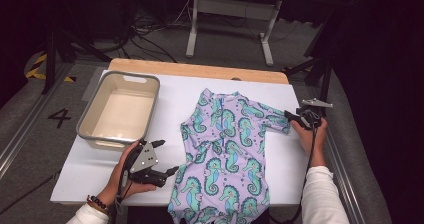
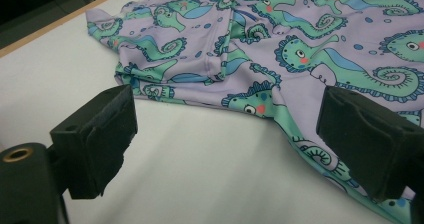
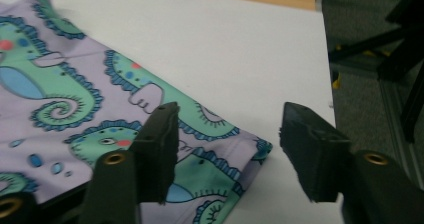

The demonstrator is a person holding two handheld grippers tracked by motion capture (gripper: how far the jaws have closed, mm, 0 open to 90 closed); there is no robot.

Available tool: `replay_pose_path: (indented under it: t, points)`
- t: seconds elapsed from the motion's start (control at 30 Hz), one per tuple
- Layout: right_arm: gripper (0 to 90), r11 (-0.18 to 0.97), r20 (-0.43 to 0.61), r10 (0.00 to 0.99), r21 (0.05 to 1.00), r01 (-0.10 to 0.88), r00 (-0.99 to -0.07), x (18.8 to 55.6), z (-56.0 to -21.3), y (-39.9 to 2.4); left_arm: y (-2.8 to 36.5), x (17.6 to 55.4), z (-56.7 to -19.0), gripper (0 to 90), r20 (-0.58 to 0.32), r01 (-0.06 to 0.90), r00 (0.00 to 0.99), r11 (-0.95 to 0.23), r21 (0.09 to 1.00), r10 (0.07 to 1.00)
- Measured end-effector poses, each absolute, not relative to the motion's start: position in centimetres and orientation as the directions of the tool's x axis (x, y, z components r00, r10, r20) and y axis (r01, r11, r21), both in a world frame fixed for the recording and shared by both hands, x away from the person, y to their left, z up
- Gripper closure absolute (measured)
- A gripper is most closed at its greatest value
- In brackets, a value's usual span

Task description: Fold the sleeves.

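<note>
The left gripper (image 1: 165,156) is resting near the table's (image 1: 75,179) near edge, jaws standing wide apart, just left of the seahorse-print swimsuit (image 1: 227,149) lying flat at centre. The right gripper (image 3: 225,134) is straddling the right sleeve's cuff, jaws apart, not clamping. A grey bin (image 1: 120,109) is sitting far left.

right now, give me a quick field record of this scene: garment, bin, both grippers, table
garment: lilac seahorse-print swimsuit, spread flat, lower end hanging past the near table edge
bin: grey tub, empty, beside the garment's left sleeve, apart from it
left gripper: jaws open, at the garment's left edge, nothing pinched
right gripper: jaws apart, astride the right sleeve's cuff, not yet pressing on it
table: white board over a wooden top
</note>
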State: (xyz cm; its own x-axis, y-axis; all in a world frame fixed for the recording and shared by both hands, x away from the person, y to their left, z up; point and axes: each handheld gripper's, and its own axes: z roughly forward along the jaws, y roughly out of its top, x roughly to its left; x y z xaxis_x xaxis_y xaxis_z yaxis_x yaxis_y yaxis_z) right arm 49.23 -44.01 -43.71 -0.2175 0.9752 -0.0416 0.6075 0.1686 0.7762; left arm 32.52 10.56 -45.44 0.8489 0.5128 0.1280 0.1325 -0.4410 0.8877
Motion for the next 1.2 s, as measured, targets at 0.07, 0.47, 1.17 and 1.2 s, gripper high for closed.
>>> replay_pose_path:
  t: [0.07, 0.47, 1.17, 1.2]
  points:
    - [42.4, 0.179, -0.053, 0.976, 0.751, 0.636, -0.211, 49.7, -44.2, -44.1, 10.6, 32.5, -45.5, 9.3, 0.130, 0.133, 0.851, -0.447, 0.885, 0.509]
    - [64.3, 0.125, 0.008, 0.983, 0.697, 0.706, -0.183, 50.5, -45.2, -44.4, 10.8, 32.5, -45.5, 9.0, 0.117, 0.143, 0.852, -0.441, 0.886, 0.510]
    - [88.8, 0.242, -0.068, 0.947, 0.796, 0.555, -0.314, 48.4, -40.5, -39.6, 10.9, 32.3, -45.5, 5.3, 0.117, 0.148, 0.847, -0.440, 0.886, 0.519]
    - [88.8, 0.251, -0.066, 0.938, 0.805, 0.537, -0.340, 48.2, -40.1, -38.9, 10.9, 32.3, -45.5, 5.3, 0.117, 0.148, 0.846, -0.441, 0.885, 0.520]
